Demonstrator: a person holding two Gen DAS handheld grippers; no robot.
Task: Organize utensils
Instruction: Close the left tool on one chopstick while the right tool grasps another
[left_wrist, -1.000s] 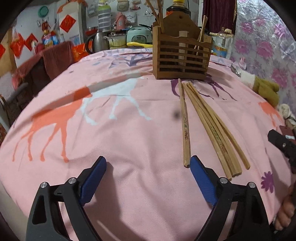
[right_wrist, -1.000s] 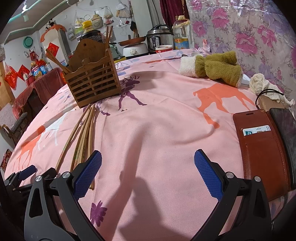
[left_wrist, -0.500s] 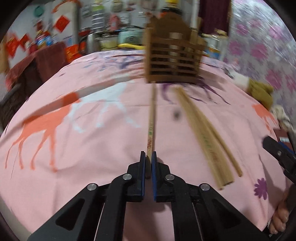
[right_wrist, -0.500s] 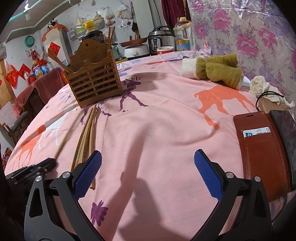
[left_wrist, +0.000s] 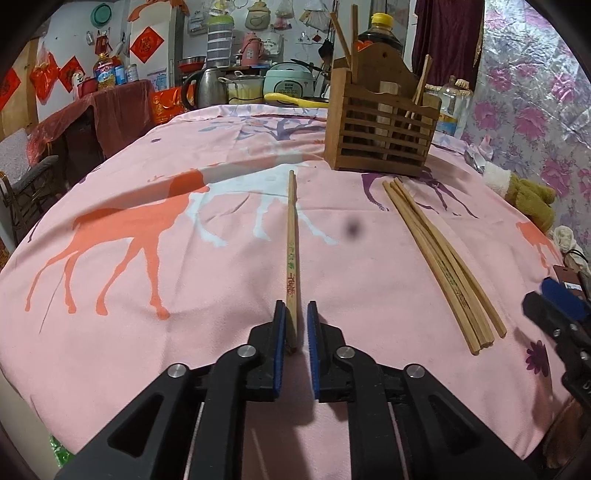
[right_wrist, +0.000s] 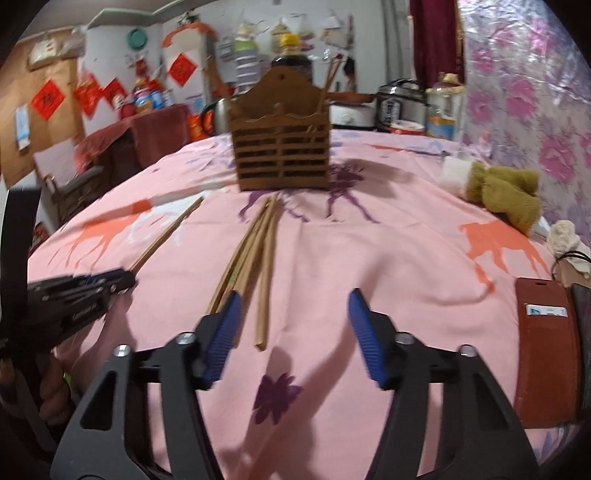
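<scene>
Single chopstick: a pale bamboo chopstick with printed markings lies alone on the desk, its far tip aimed at the holder and its near end between the left tool's blue pads.
Left tool: jaws nearly together and easing apart; the chopstick sits against the left pad, with a thin gap at the right pad, so no pinch is seen.
Chopstick bundle: several more bamboo chopsticks lie side by side to the right of the single one, well apart from it, fanning toward the holder.
Right tool: jaws spread and closing; the near ends of the bundle lie beside the left pad and one stick's end lies between the pads, which do not press it.
Holder: a brown slatted wooden utensil box stands upright at the far side, with a few sticks already standing in it.
Desk: covered by a pink cloth printed with deer.
Right edge: an olive and white plush toy and a brown leather wallet.
</scene>
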